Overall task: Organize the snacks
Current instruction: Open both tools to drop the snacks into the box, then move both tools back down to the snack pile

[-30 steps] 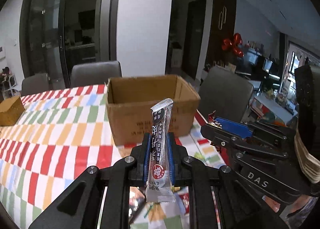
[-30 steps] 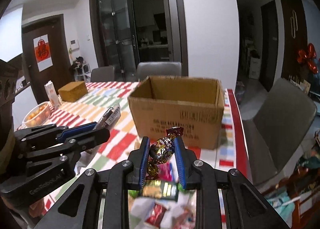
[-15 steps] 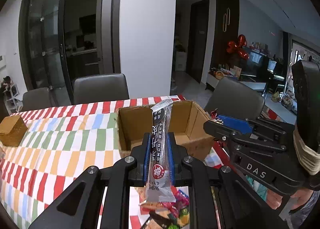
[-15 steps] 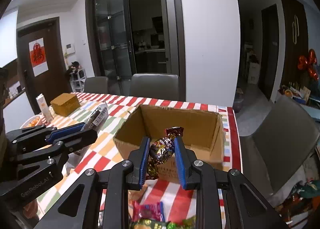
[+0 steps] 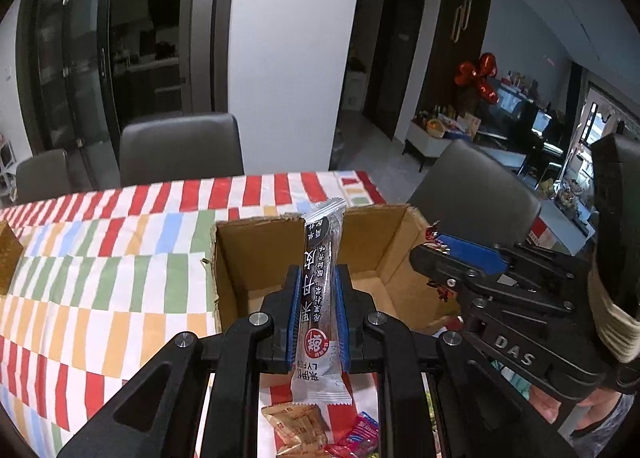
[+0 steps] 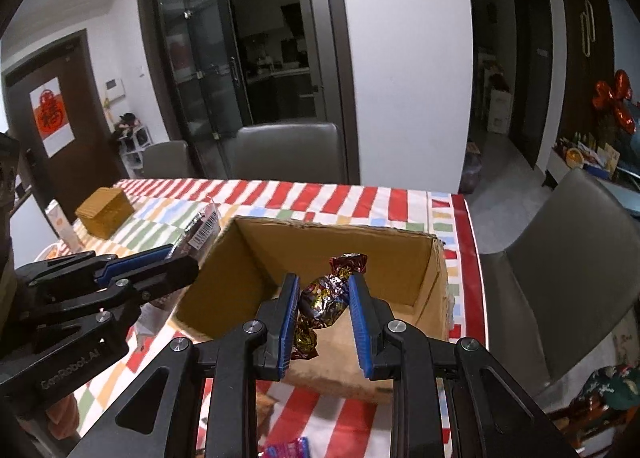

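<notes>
My left gripper is shut on a long silver and black snack stick, held upright over the near edge of an open, empty cardboard box. My right gripper is shut on a foil-wrapped candy, above the near wall of the same box. Each gripper shows in the other's view, the right gripper beside the box's right wall and the left gripper beside its left wall.
The box stands on a table with a striped multicolour cloth. Loose wrapped snacks lie on the cloth under the grippers. A small brown box stands at the far left. Grey chairs surround the table.
Both grippers have risen and moved forward over the box with their snacks still held. The box's inside now shows from above.
</notes>
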{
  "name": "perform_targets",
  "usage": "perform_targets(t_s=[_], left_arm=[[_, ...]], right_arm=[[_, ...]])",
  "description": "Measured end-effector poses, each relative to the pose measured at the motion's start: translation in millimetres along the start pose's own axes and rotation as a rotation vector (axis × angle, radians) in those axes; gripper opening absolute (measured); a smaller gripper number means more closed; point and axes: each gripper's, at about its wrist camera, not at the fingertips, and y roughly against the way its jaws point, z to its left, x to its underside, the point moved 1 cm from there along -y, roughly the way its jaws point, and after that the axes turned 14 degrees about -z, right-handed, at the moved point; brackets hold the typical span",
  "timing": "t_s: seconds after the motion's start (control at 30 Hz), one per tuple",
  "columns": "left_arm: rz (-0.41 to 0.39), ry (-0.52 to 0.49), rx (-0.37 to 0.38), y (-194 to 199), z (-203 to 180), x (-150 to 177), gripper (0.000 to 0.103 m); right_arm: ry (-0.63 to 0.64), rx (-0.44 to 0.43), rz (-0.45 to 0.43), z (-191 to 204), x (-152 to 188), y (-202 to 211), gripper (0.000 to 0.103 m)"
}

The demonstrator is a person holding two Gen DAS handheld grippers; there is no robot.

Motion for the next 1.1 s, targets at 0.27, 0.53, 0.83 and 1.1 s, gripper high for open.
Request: perform_targets(t_s=[0.27, 0.53, 0.83, 1.1], left_arm=[[0.035, -0.005, -0.042, -24.7, 2.2, 0.9, 0.029], [-0.016, -0.027, -0.105, 6.8, 5.2, 6.1, 0.051], [-0.1, -0.047, -0.116, 73.7, -3.8, 23.1, 0.062], [-0.139, -0.084, -0.103, 121.7, -20.1, 45.1, 0.065]], right_arm=[[-0.012, 0.013, 0.039, -7.8, 5.5, -21.4, 0.027], [0.001, 0.041, 0.024, -5.0, 12.0, -7.2, 0.042], [0.048, 0.021, -0.044, 16.6, 27.1, 49.3, 0.042], [0.063, -0.007, -0.087, 33.4, 45.2, 99.1, 0.042]])
